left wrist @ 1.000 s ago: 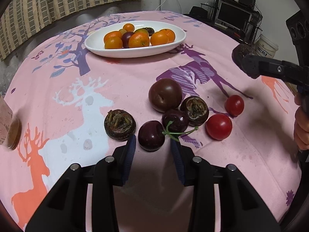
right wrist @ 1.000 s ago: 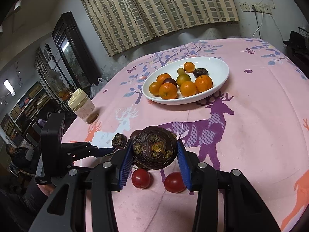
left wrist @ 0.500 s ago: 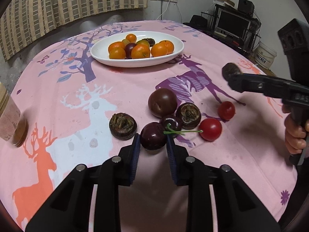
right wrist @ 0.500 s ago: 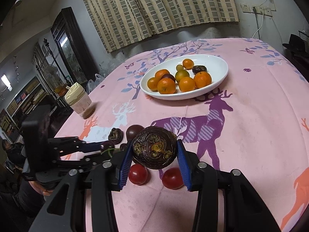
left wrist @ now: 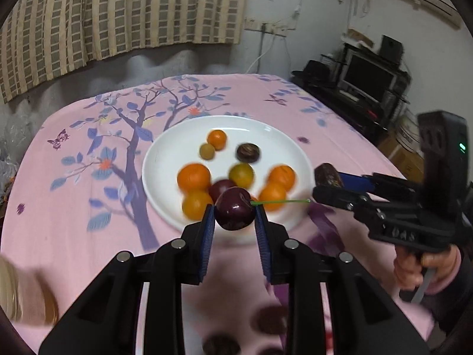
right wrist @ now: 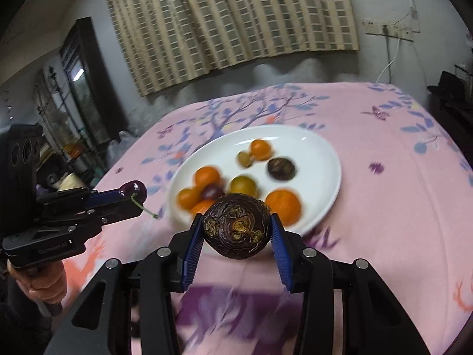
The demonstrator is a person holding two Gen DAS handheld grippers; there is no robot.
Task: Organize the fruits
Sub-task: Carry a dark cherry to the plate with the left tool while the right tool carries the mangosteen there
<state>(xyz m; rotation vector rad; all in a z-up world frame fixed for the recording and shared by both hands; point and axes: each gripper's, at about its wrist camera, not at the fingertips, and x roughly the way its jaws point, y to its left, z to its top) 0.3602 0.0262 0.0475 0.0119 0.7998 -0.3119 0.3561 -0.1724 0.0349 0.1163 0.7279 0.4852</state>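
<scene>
My left gripper (left wrist: 235, 222) is shut on a dark red cherry (left wrist: 234, 212) with a green stem, held above the near rim of the white plate (left wrist: 165, 159). The plate holds several oranges, small green fruits and a dark brown fruit (left wrist: 248, 152). My right gripper (right wrist: 236, 230) is shut on a dark brown mangosteen (right wrist: 236, 224), also held over the plate's near rim (right wrist: 325, 159). The right gripper shows at the right of the left wrist view (left wrist: 328, 177); the left gripper with the cherry shows at the left of the right wrist view (right wrist: 133, 190).
A pink tablecloth (left wrist: 74, 207) with tree and deer prints covers the table. Blurred dark fruits (left wrist: 221, 344) lie on the cloth below my left gripper. A jar (left wrist: 17, 293) stands at the left edge. Shelves with electronics (left wrist: 366, 80) stand beyond the table's right side.
The left gripper closed on the cherry, lifted it off the cloth and carried it to the plate. The right gripper moved forward with the mangosteen to the plate's near rim.
</scene>
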